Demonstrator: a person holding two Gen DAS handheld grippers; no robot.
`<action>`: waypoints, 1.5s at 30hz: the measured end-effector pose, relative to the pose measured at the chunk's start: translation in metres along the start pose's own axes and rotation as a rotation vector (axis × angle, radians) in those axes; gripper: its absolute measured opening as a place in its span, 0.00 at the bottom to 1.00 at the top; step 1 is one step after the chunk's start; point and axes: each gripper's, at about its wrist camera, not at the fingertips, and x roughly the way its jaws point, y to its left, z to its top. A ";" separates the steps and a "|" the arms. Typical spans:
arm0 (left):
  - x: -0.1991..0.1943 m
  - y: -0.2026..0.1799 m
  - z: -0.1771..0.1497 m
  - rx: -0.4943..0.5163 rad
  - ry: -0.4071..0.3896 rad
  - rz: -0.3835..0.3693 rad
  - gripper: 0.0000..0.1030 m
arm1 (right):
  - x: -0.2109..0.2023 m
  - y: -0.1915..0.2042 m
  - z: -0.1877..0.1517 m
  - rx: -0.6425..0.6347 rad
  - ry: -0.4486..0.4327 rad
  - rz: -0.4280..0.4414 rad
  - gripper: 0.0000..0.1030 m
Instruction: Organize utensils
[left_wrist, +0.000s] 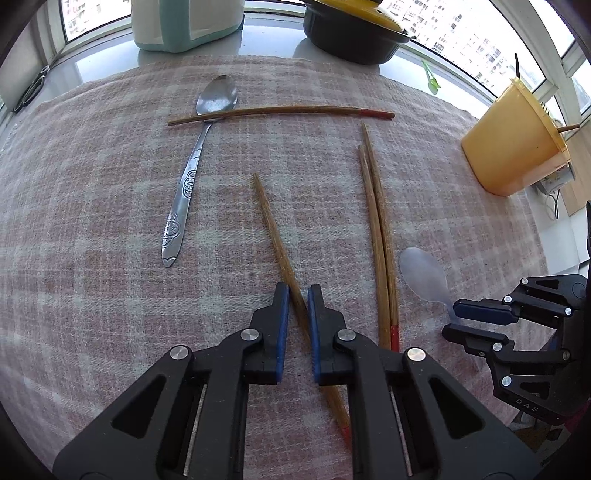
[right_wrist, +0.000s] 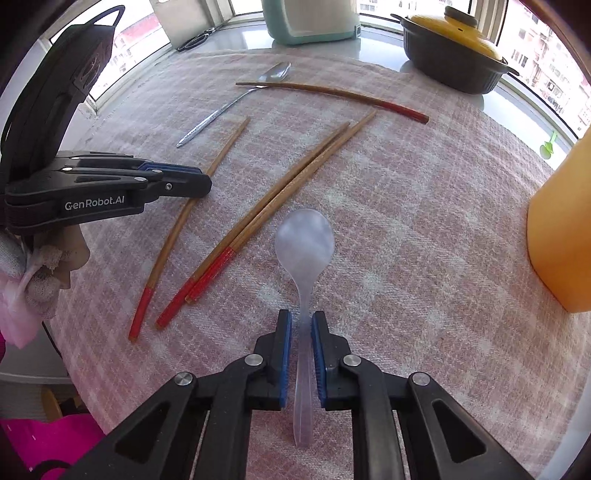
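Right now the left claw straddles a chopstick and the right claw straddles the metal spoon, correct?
Not quite. The right claw straddles the clear plastic spoon, as the right wrist view shows; the metal spoon lies far off. The left claw does straddle a chopstick.

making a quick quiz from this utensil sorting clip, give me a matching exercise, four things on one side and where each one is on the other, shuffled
Things
1. metal spoon
2. clear plastic spoon
3. lone chopstick
4. yellow container

Places
A. between the left gripper's blue pads
B. standing at the cloth's edge on the right
C. handle between the right gripper's pads
D. under the crosswise chopstick, at its neck

Pairs: 1-D, 2-C, 3-A, 4-B
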 end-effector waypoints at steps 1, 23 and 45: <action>0.001 -0.001 0.001 0.001 0.005 0.005 0.09 | 0.000 0.002 0.002 -0.015 0.003 -0.006 0.18; -0.026 0.029 -0.011 -0.223 -0.098 -0.089 0.04 | -0.026 -0.024 -0.003 0.109 -0.095 0.006 0.04; -0.107 -0.016 -0.042 -0.239 -0.294 -0.108 0.03 | -0.093 -0.056 -0.037 0.185 -0.294 0.047 0.03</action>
